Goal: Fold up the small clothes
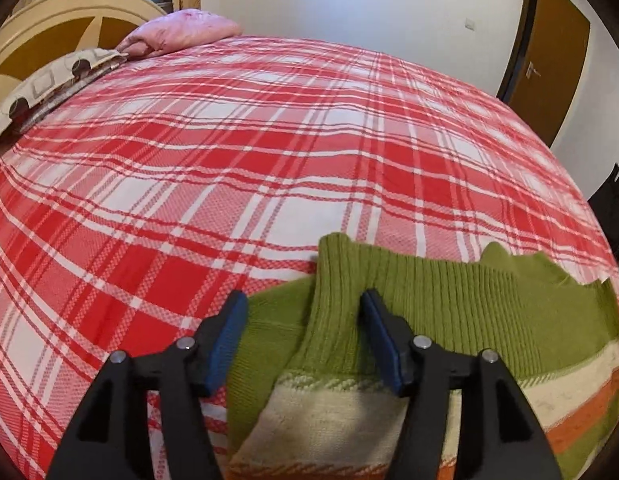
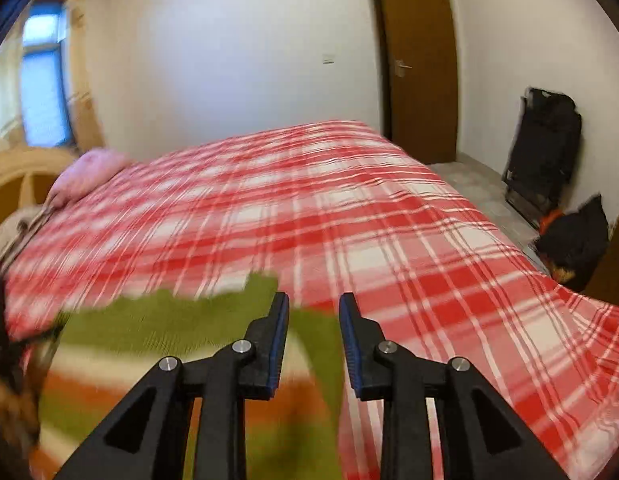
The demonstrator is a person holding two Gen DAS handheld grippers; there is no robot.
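Observation:
A small knit sweater [image 1: 449,304], green with cream and orange stripes, lies flat on the red plaid bedspread [image 1: 237,160]. Its left sleeve [image 1: 333,312] is folded in over the body. My left gripper [image 1: 303,304] is open, its jaws either side of that sleeve's green cuff, holding nothing. In the right wrist view the sweater [image 2: 161,336] is blurred at the lower left. My right gripper [image 2: 313,304] is open and empty over the sweater's right edge, just above the bedspread [image 2: 429,260].
A pink pillow [image 1: 177,34] and a patterned pillow [image 1: 49,84] lie at the headboard [image 1: 37,36]. A brown door [image 2: 417,64] stands beyond the bed. Black bags [image 2: 545,160] rest on the floor by the right wall.

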